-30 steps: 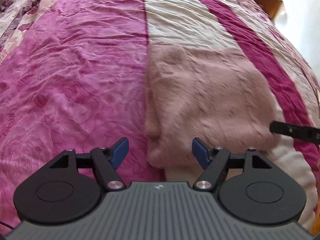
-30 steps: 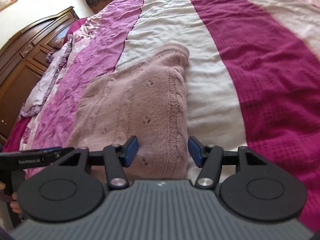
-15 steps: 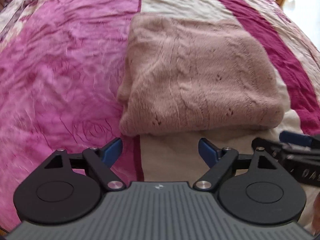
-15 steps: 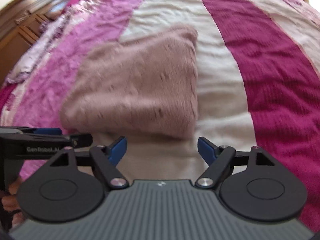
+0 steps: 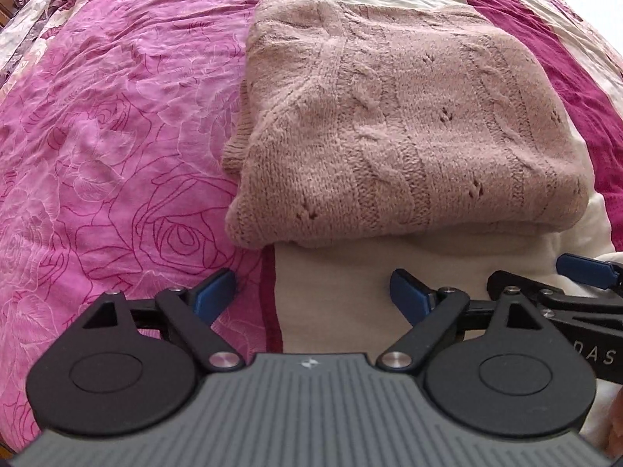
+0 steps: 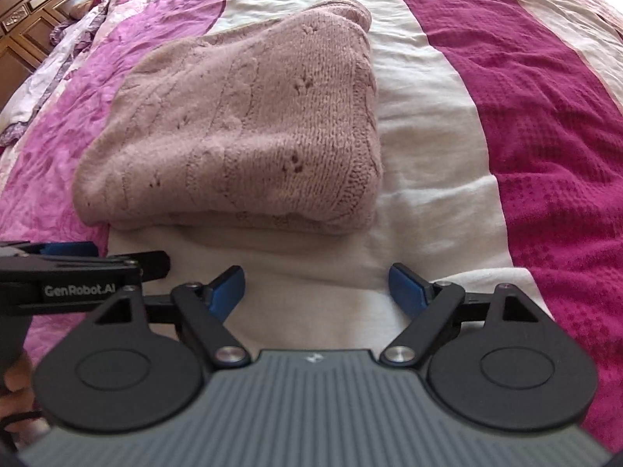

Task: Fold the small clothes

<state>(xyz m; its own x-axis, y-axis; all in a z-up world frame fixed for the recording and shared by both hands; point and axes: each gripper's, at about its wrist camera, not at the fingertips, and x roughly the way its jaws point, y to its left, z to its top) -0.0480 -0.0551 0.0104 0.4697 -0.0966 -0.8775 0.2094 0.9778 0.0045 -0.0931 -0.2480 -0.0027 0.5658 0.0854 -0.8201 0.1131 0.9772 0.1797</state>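
A dusty-pink knitted sweater lies folded into a thick rectangle on the bed; it also shows in the right wrist view. My left gripper is open and empty, a short way in front of the sweater's near edge. My right gripper is open and empty too, just short of the same edge. Each gripper shows at the side of the other's view: the right one in the left wrist view, the left one in the right wrist view.
The bedspread has a pink rose-print band, a cream band and a dark magenta band. A dark wooden headboard stands at the far left.
Both grippers have drawn back from the sweater's near edge and opened wider. The sweater now lies untouched with more bedspread showing in front of it.
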